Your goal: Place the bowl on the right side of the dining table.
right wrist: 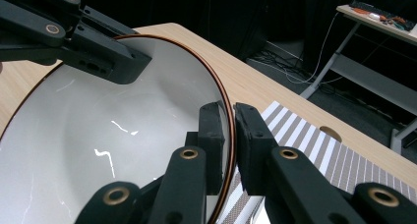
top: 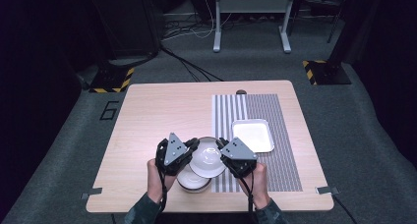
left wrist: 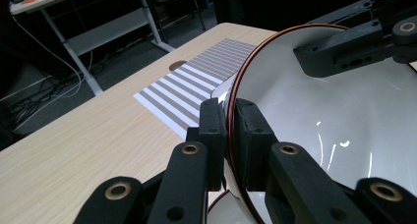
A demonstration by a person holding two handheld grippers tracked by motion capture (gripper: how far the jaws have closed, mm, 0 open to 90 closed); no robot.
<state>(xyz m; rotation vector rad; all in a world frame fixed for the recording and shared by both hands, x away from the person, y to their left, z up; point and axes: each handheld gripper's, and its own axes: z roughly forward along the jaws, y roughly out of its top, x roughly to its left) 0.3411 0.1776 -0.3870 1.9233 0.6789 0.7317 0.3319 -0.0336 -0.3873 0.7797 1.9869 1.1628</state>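
A white bowl [top: 207,158] with a thin brown rim is held between both grippers, just above the table's front edge. My left gripper [top: 195,145] is shut on the bowl's left rim, and in the left gripper view its jaws [left wrist: 229,128] pinch the rim, one pad inside and one outside. My right gripper [top: 220,144] is shut on the opposite rim, with its jaws [right wrist: 230,133] clamped the same way in the right gripper view. A second white bowl [top: 189,182] sits on the table, partly hidden under the held one.
A striped grey and white mat [top: 260,111] covers the table's right half, with a white square tray [top: 253,134] on it. The wooden table [top: 147,121] has a small round hole [top: 241,92] at its far edge. Stands and cables are on the floor beyond.
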